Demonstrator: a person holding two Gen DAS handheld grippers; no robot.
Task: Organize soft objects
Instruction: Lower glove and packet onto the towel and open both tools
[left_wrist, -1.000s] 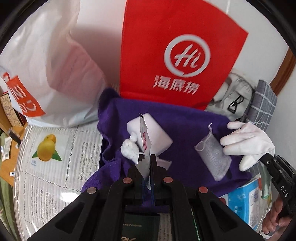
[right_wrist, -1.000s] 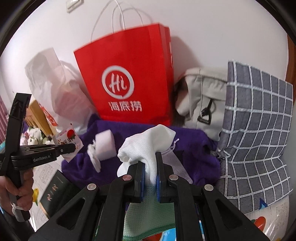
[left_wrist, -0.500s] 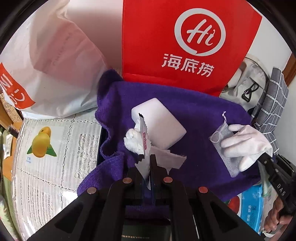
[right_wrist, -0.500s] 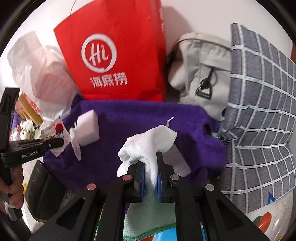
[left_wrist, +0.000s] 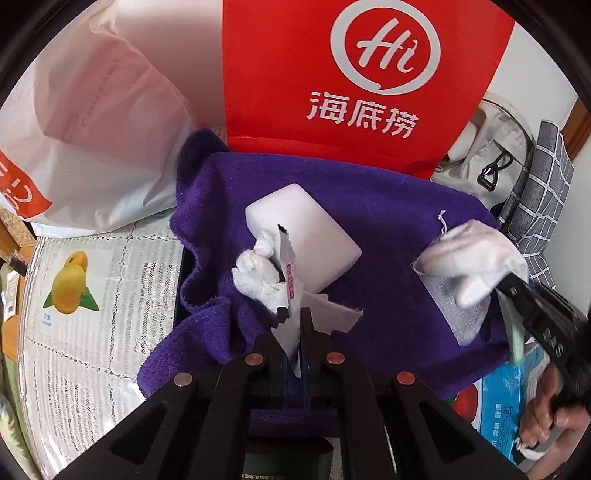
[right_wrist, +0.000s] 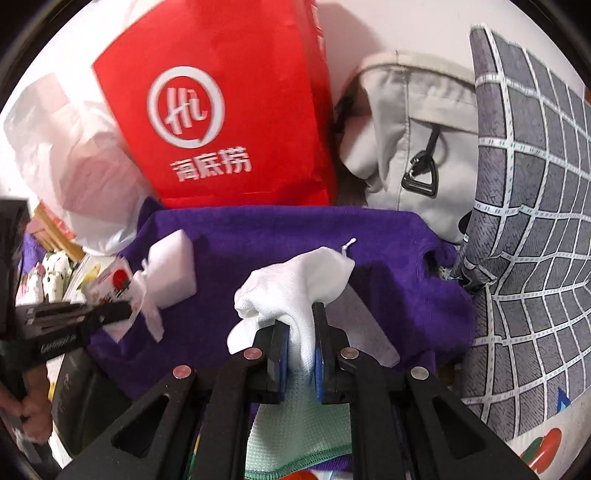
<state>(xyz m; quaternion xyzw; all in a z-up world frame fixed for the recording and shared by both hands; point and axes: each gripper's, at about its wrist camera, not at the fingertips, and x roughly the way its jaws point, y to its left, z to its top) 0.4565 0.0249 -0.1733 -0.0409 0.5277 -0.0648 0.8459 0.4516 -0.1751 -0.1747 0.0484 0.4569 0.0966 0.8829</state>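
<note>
A purple towel covers the bench below a red bag. The left tongs pinch a sachet upright over the sponge; the right tongs clamp a white glove above the mesh pouch, directly beneath.

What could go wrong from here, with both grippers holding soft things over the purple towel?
The left gripper pinches only a thin packet by its edge, so it might slip or twist free. The white glove droops loosely from the right gripper over the mesh pouch and could drag it. The purple towel is already bunched and may snag.
</note>
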